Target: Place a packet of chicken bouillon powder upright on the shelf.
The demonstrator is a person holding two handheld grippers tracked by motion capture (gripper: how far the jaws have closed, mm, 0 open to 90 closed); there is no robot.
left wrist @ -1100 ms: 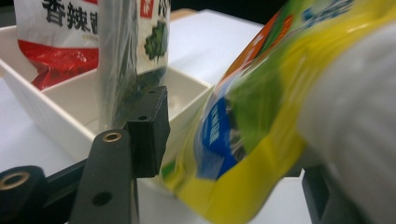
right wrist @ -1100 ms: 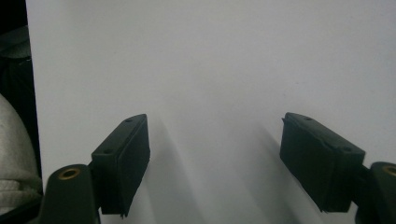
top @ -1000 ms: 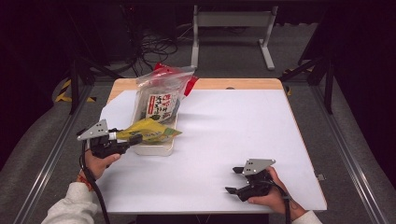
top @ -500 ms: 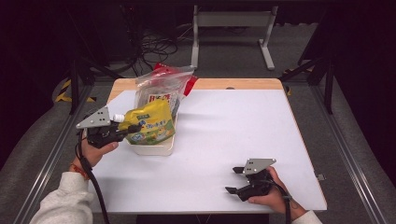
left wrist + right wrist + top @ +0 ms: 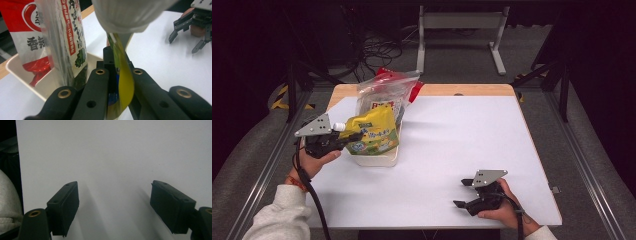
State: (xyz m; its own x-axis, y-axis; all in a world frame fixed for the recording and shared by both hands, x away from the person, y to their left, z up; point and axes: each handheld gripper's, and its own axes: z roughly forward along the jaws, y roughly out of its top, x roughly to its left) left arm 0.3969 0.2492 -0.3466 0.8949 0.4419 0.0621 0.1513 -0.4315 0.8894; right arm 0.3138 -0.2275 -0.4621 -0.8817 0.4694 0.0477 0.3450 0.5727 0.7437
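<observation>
Both grippers differ: our left gripper (image 5: 354,136) pinches the yellow pouch (image 5: 374,134) near its spout, holding it clear above the tub (image 5: 377,159); our right gripper (image 5: 464,192) rests wide open, empty.

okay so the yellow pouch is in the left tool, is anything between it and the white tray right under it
Nothing visible blocks it. The left tool is shut on the yellow pouch, which hangs just above the white tray. A clear bag of packets stands at the tray's far end, behind the pouch rather than beneath it.
</observation>
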